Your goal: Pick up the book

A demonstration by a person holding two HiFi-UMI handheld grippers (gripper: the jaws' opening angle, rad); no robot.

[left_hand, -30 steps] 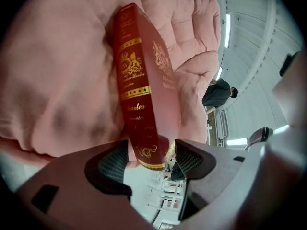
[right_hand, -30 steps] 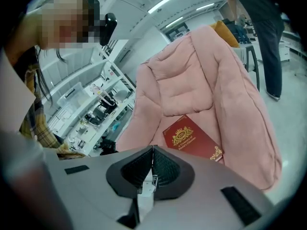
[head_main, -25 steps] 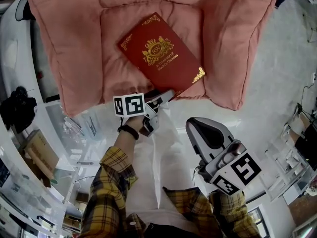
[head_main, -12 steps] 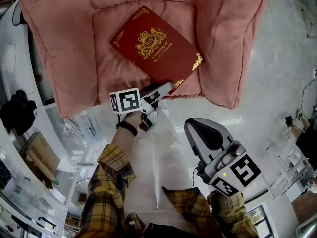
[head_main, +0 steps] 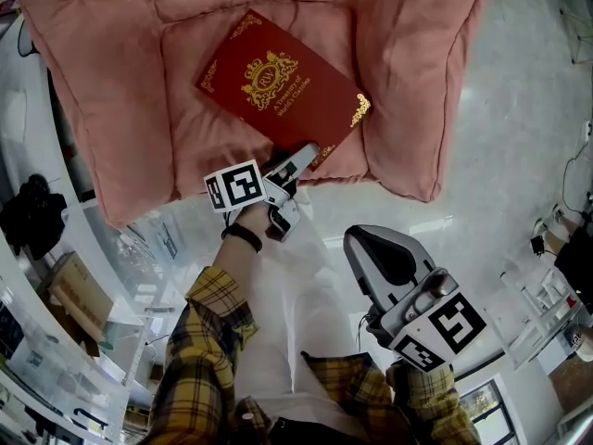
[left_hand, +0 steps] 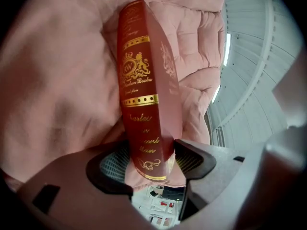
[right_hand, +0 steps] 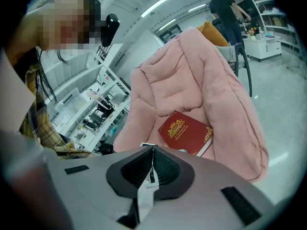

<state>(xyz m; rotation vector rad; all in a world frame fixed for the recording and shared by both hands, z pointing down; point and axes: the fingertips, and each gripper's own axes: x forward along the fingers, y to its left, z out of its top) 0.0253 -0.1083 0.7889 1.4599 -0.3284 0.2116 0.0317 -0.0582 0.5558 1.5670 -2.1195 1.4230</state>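
The book (head_main: 278, 86) carries a gold crest on its cover with what looks like "RW"; the gold script beneath and along the spine is unreadable.

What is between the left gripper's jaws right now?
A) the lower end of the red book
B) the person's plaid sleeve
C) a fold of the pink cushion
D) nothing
A: in the left gripper view, the red book has its lower end between the pads of the left gripper, one pad against each side.
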